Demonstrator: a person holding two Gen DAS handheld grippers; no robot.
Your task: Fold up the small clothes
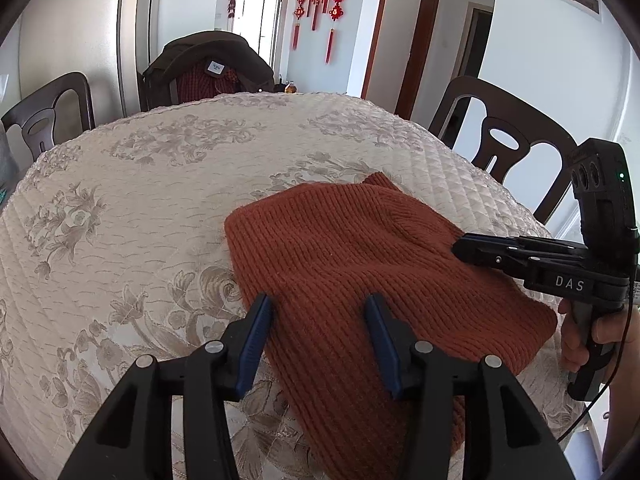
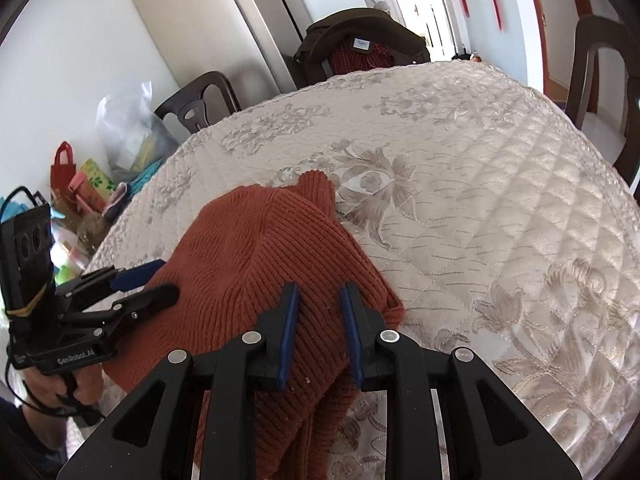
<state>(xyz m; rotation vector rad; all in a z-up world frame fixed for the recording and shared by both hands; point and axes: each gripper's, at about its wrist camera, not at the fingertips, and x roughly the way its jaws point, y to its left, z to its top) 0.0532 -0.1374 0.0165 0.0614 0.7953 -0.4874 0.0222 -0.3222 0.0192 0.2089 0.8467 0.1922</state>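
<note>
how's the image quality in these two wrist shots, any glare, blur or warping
Left wrist view: sharp, strong fisheye bending of the table edge, dark vignette corners, a blown-out bright doorway. Right wrist view: same warping, daylight sheen on the quilted tablecloth, and the knit hat ribs crisp.

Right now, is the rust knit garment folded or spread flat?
Folded: the rust knit garment lies doubled, an upper layer's edge over another layer at its right side.
</note>
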